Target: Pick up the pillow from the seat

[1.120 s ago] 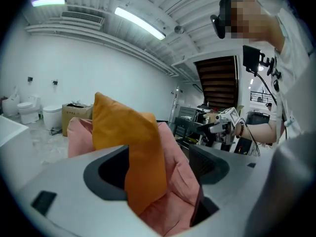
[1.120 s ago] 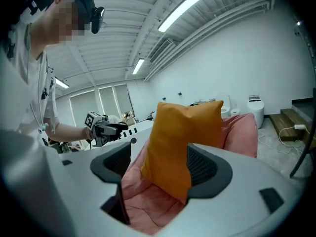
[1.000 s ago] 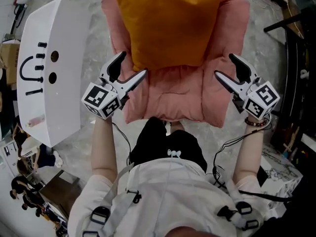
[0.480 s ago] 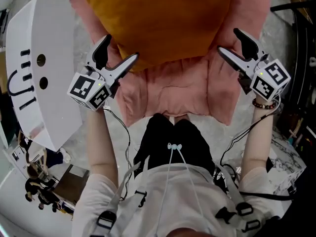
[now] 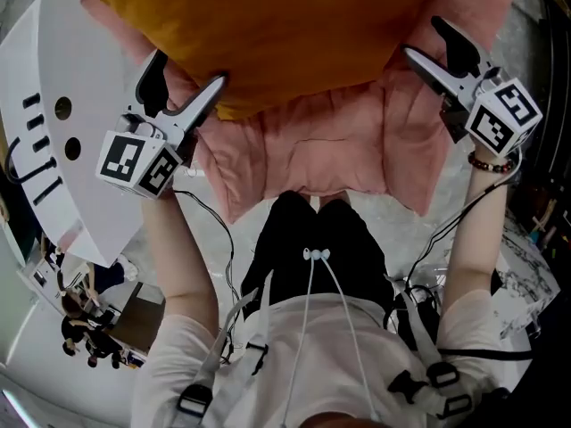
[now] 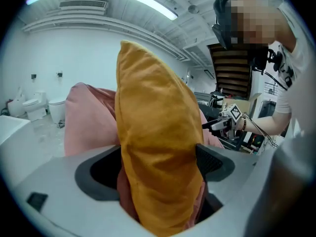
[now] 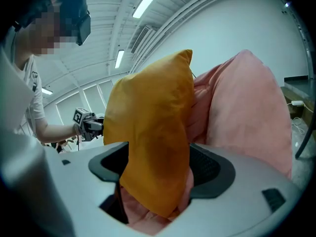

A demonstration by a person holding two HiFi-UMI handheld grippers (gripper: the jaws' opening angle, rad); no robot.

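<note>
The orange pillow (image 5: 268, 34) leans upright on the pink seat cushion (image 5: 330, 150), against its back part. The head view's upper edge cuts off most of the pillow, leaving only its lower part visible. The left tongs (image 5: 189, 71) reach in at the cushion's left side. Their jaws have just been opening and stand wide, with the pillow's lower corner between them and a clear gap on one side. The right tongs (image 5: 422, 38) sit at the cushion's right side, also spread wide around the pillow's other corner without clamping it. In both gripper views the pillow fabric covers part of one pad, so contact there is hard to judge. The cushion hides the seat's frame.
</note>
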